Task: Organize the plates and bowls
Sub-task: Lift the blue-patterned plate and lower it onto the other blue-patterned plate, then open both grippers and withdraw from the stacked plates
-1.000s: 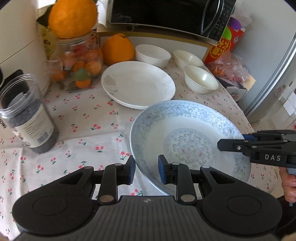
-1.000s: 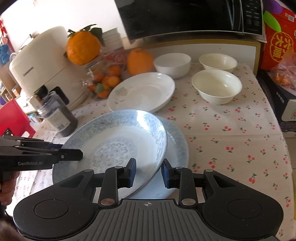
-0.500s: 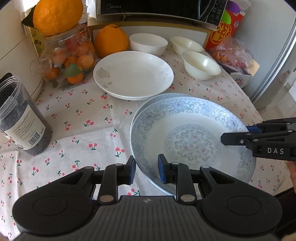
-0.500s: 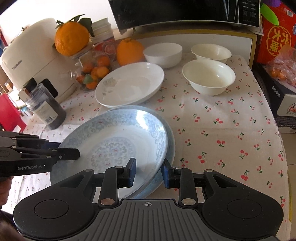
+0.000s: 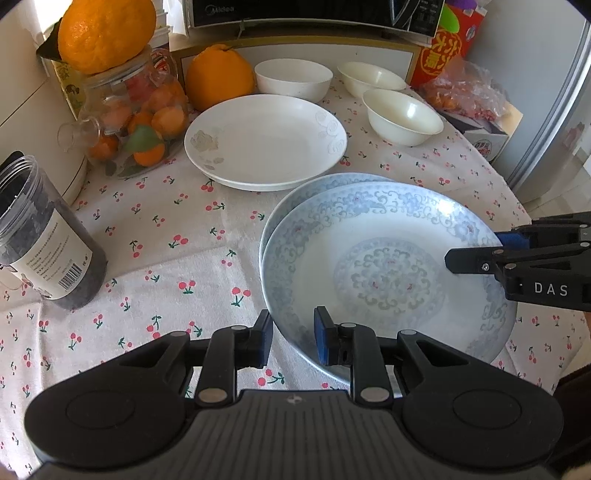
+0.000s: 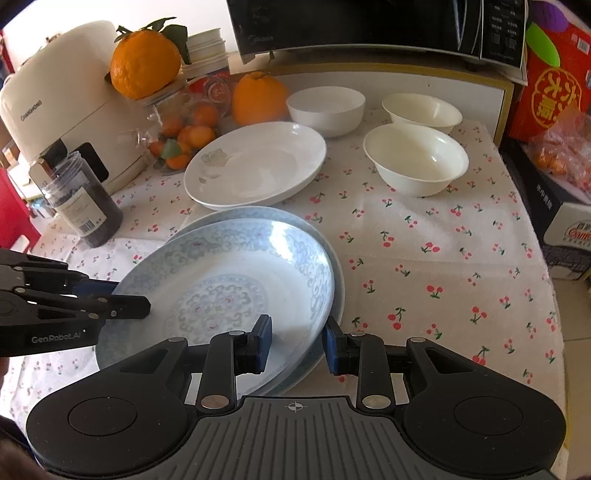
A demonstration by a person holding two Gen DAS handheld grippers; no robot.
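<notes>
A blue-patterned plate (image 5: 388, 273) (image 6: 221, 295) is held by both grippers at opposite rims. My left gripper (image 5: 293, 332) (image 6: 125, 299) is shut on its left rim. The right gripper (image 6: 297, 341) (image 5: 476, 254) is shut on its right rim. The plate lies close over a second blue plate (image 5: 328, 181) (image 6: 258, 211), whose rim shows along the far side; I cannot tell whether they touch. Behind them sit a white plate (image 5: 266, 140) (image 6: 255, 166) and three white bowls (image 5: 293, 79) (image 5: 373, 77) (image 5: 402, 116).
A dark-filled jar (image 5: 48, 251) stands at the left. A glass jar of small oranges (image 5: 136, 118) and a big orange (image 5: 218, 77) sit at the back left. A microwave (image 5: 314, 14) and a red box (image 6: 554, 77) line the back. The cherry-print tablecloth (image 6: 443, 258) ends at the right.
The held plate has come down and shifted over the lower blue plate, so that only the lower plate's far rim shows. Both grippers keep their hold.
</notes>
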